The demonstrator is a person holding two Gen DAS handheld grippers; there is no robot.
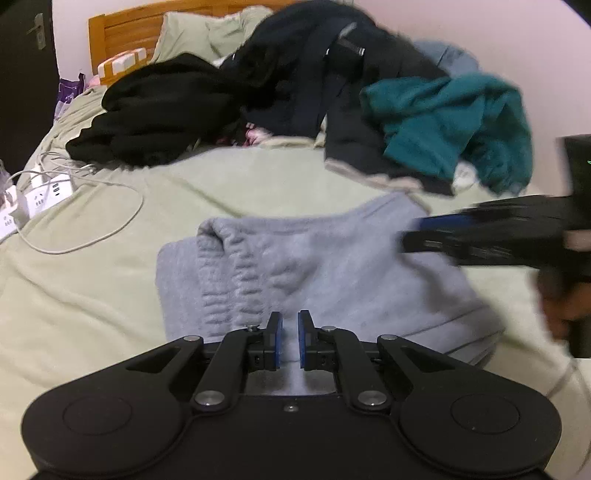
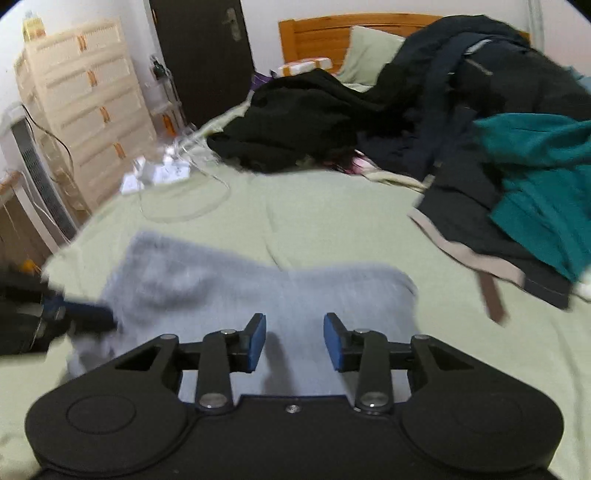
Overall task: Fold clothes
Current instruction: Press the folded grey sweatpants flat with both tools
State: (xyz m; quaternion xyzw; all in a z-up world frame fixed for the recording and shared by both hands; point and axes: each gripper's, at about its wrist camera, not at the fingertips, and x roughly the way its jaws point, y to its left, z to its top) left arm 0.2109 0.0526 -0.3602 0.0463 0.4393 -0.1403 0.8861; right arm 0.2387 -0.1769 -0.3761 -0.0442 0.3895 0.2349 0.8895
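A grey fleece garment (image 1: pixel 332 266) lies folded on the green bedsheet (image 1: pixel 92 295), its ribbed waistband to the left. My left gripper (image 1: pixel 289 332) hovers low over its near edge, jaws drawn to a narrow slit with grey cloth showing behind; whether cloth is pinched I cannot tell. In the right wrist view the left gripper (image 2: pixel 88 317) reaches the grey garment (image 2: pixel 221 280) at its left edge. My right gripper (image 2: pixel 294 339) stands open above the garment's near side, nothing between its pads. It shows blurred in the left wrist view, the right gripper (image 1: pixel 413 232) by the garment's right edge.
A heap of black and dark clothes (image 2: pixel 332 122) and a teal garment (image 2: pixel 543 177) cover the far right of the bed. White power strips with cables (image 1: pixel 33 199) lie at the left edge. A pillow (image 2: pixel 369 51), wooden headboard (image 2: pixel 317 33), drawer unit (image 2: pixel 85 96) and dark door (image 2: pixel 207 55) stand behind.
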